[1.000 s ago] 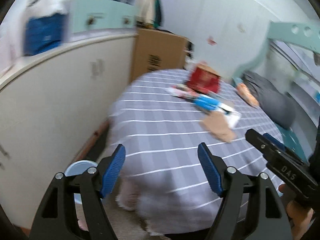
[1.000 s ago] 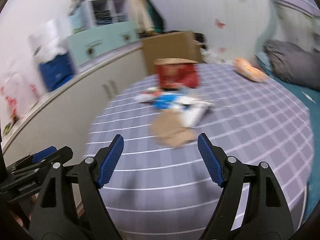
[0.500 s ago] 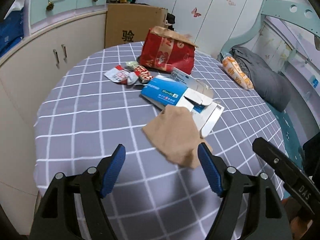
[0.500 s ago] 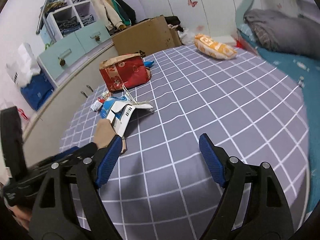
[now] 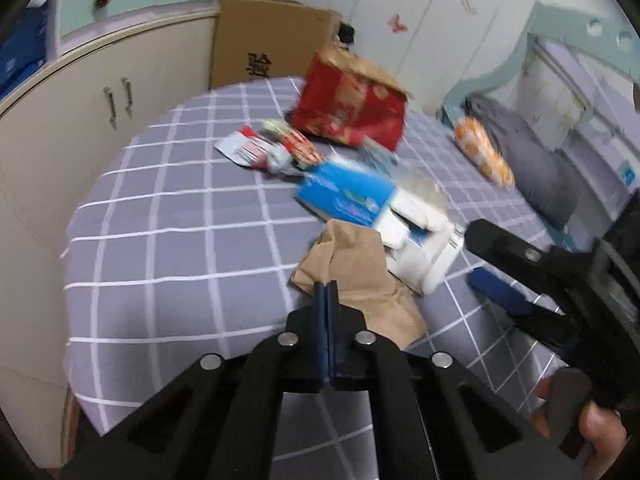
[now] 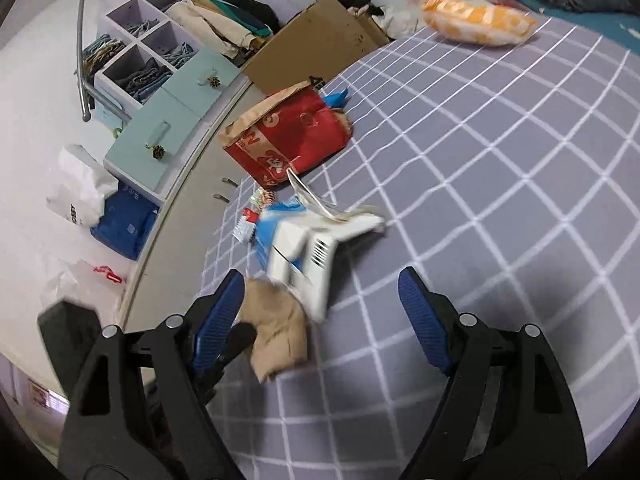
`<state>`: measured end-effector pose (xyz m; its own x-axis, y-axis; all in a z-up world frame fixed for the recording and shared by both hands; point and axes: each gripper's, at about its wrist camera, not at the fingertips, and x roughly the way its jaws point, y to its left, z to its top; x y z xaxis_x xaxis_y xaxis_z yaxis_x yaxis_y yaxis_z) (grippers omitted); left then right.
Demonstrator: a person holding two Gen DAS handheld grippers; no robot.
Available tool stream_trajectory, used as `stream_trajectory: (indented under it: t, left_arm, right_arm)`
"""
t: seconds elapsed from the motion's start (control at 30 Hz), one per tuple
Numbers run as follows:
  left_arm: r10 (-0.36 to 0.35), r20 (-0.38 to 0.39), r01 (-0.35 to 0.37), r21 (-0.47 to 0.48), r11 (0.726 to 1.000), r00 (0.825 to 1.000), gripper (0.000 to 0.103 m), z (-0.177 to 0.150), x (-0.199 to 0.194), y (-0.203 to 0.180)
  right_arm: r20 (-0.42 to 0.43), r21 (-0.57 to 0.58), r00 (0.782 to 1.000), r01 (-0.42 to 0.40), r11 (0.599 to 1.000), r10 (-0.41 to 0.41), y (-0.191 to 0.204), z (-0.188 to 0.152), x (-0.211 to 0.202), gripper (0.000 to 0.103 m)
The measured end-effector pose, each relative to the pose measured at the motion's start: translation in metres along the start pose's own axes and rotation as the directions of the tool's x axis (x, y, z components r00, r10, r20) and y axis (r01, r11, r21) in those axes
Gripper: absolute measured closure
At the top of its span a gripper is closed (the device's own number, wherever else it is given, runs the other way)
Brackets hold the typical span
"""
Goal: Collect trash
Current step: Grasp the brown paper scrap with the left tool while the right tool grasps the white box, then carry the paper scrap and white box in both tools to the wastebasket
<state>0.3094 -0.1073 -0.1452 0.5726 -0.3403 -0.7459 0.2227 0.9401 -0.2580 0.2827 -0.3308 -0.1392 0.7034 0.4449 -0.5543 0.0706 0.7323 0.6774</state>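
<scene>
Trash lies on a grey checked bedspread (image 5: 168, 248): a crumpled brown paper piece (image 5: 360, 276), a blue and white flattened box (image 5: 360, 200), small red wrappers (image 5: 256, 150) and a red paper bag (image 5: 352, 108). My left gripper (image 5: 326, 292) is shut, its tips at the near edge of the brown paper; I cannot tell whether it pinches it. My right gripper (image 6: 320, 308) is open above the bedspread, just right of the brown paper (image 6: 278, 324) and near the box (image 6: 308, 256). The red bag (image 6: 292, 136) lies beyond.
An orange snack bag (image 6: 476, 20) lies at the far side of the bed. A cardboard box (image 5: 272, 44) and white cabinets (image 5: 100, 100) stand to the left. A grey pillow (image 5: 532, 160) lies on the right.
My left gripper has shut and come down to the brown paper's near edge. My right gripper has moved closer to the box and brown paper.
</scene>
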Motion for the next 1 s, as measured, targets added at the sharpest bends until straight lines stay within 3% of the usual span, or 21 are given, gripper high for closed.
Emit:
stream_trajectory:
  t: [0.4, 0.43, 0.47, 0.5, 0.6, 0.77, 0.87, 1.0]
  left_arm:
    - [0.025, 0.1, -0.016, -0.095, 0.995, 0.995, 0.102, -0.003, -0.056, 0.065]
    - [0.029, 0.101, -0.019, -0.103, 0.995, 0.994, 0.102, -0.005, -0.059, 0.072]
    - [0.033, 0.101, -0.022, -0.108, 0.994, 0.994, 0.102, -0.008, -0.062, 0.078]
    - [0.038, 0.1, -0.026, -0.115, 0.993, 0.994, 0.102, -0.01, -0.064, 0.084]
    - [0.048, 0.094, -0.033, -0.152, 0.988, 0.994, 0.102, -0.016, -0.069, 0.105]
    - [0.067, 0.118, -0.042, -0.2, 0.979, 0.991, 0.102, -0.027, -0.089, 0.137]
    - [0.078, 0.14, -0.045, -0.221, 0.974, 0.987, 0.102, -0.032, -0.103, 0.151]
    - [0.083, 0.175, -0.039, -0.244, 0.969, 0.981, 0.102, -0.04, -0.123, 0.168]
  right_arm:
    - [0.034, -0.018, 0.998, 0.046, 0.999, -0.045, 0.019, 0.011, 0.034, 0.027]
    - [0.038, -0.022, 0.998, 0.05, 0.999, -0.049, 0.02, 0.011, 0.036, 0.033]
    - [0.032, -0.025, 0.998, 0.051, 0.998, -0.05, 0.02, 0.011, 0.038, 0.055]
    - [0.012, -0.019, 0.999, 0.038, 0.999, -0.038, 0.019, 0.011, 0.043, 0.069]
    - [0.014, -0.031, 1.0, 0.028, 0.999, -0.028, 0.02, 0.005, 0.044, 0.073]
    - [0.121, -0.155, 0.992, 0.039, 0.987, -0.021, 0.048, -0.008, 0.015, 0.098]
    - [0.197, -0.238, 0.98, 0.068, 0.969, -0.02, 0.073, -0.019, -0.009, 0.098]
    - [0.223, -0.309, 0.974, 0.032, 0.95, 0.039, 0.102, -0.033, -0.03, 0.098]
